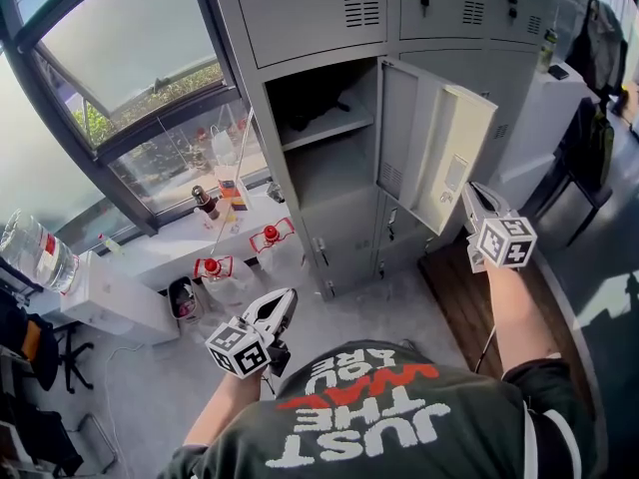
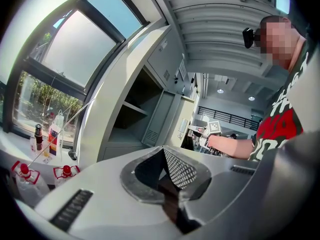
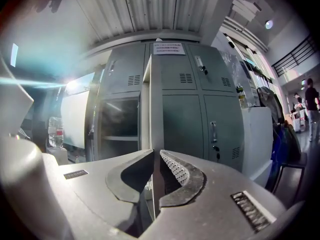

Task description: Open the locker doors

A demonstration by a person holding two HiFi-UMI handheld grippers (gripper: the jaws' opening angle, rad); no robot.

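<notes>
- The grey lockers stand against the wall beside a window.
- One door in the left column is open. It has swung out to the right on its hinge, and its pale inner face shows in the head view.
- The neighbouring doors above and to the right are closed, some with keys in their locks.
- The open compartment holds a shelf with something dark on it; I cannot tell what it is.
- The right gripper is at the door's free edge, at the end of a bare forearm stretched forward.
- In the right gripper view, the right gripper has its jaws nearly together. The thin door edge runs upright between them, so they pinch the door.
- The left gripper is held low, near the person's chest and well apart from the lockers, with the arm bent.
- In the left gripper view, the left gripper has its jaws closed tip to tip with nothing between them. It points towards the open compartment.
</notes>
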